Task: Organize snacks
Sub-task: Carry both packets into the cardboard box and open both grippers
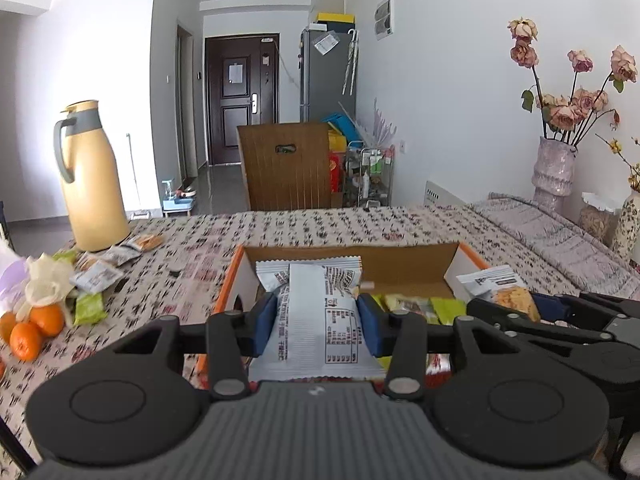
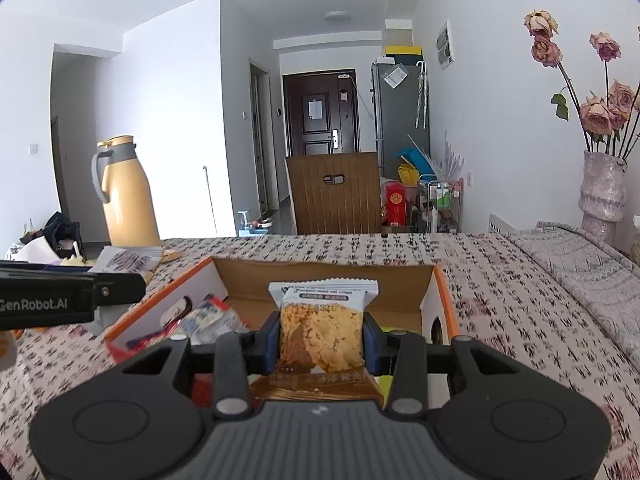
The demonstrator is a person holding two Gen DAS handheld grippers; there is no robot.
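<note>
My left gripper (image 1: 318, 322) is shut on a white snack packet (image 1: 318, 320) with black print, held over the near end of the open orange-edged cardboard box (image 1: 404, 260). My right gripper (image 2: 322, 338) is shut on a snack packet (image 2: 322, 332) picturing a golden crisp, above the same box (image 2: 320, 276). The right gripper (image 1: 516, 304) with its packet also shows at the right of the left wrist view. The left gripper's body (image 2: 60, 300) enters the right wrist view from the left. Several packets (image 1: 420, 306) lie inside the box.
A yellow thermos jug (image 1: 94, 184) stands at the table's far left, with loose packets (image 1: 104, 272) and oranges (image 1: 32, 328) near it. A vase of dried roses (image 1: 554, 176) stands at the right on a folded cloth. A wooden chair back (image 1: 286, 164) rises behind the table.
</note>
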